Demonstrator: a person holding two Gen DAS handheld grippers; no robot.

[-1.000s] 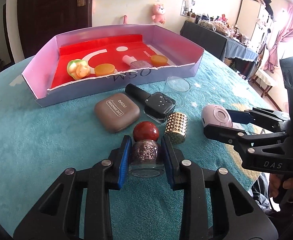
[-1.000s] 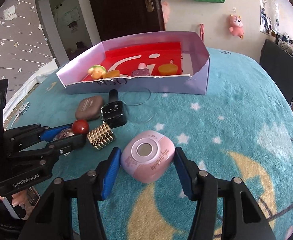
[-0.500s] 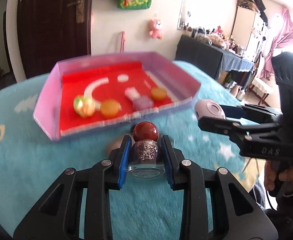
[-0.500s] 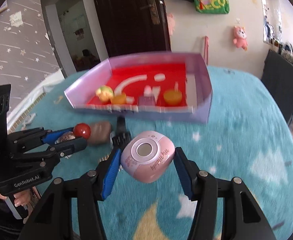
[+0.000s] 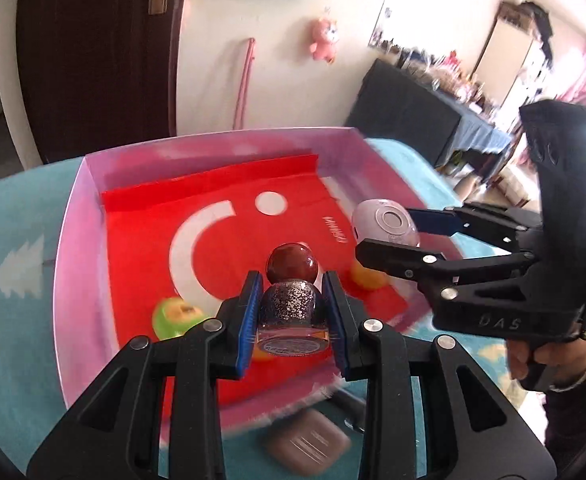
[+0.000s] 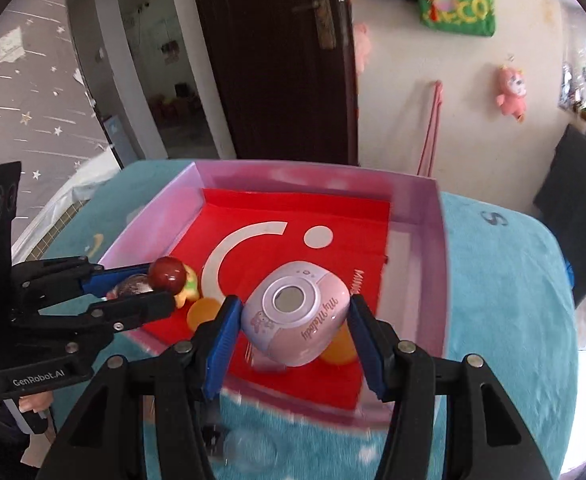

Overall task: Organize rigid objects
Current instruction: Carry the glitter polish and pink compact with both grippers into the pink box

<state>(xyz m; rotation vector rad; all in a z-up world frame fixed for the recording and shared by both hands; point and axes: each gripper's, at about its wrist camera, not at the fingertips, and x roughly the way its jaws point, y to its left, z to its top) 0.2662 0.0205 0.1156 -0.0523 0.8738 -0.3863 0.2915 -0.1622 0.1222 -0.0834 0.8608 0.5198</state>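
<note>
Teal cloth with stars covers the table [image 6: 505, 292], and on it a shallow lilac box [image 5: 73, 240] with a red lining is placed, in front of a dark door [image 6: 277, 60].

The left gripper [image 5: 293, 312] is closed on a glitter nail polish bottle [image 5: 291, 308] with a round dark red cap; the bottle is held in the air above the near part of the box. The right gripper [image 6: 291, 330] is clamped on a pink rounded gadget [image 6: 295, 312] (the words "My Melody" are printed on its side), which is also held over the red lining.

Inside the box a green and yellow toy [image 5: 173, 316] and an orange round piece [image 6: 203, 310] are seen. A brown compact [image 5: 307, 448] is lying on the cloth just outside the near wall.
</note>
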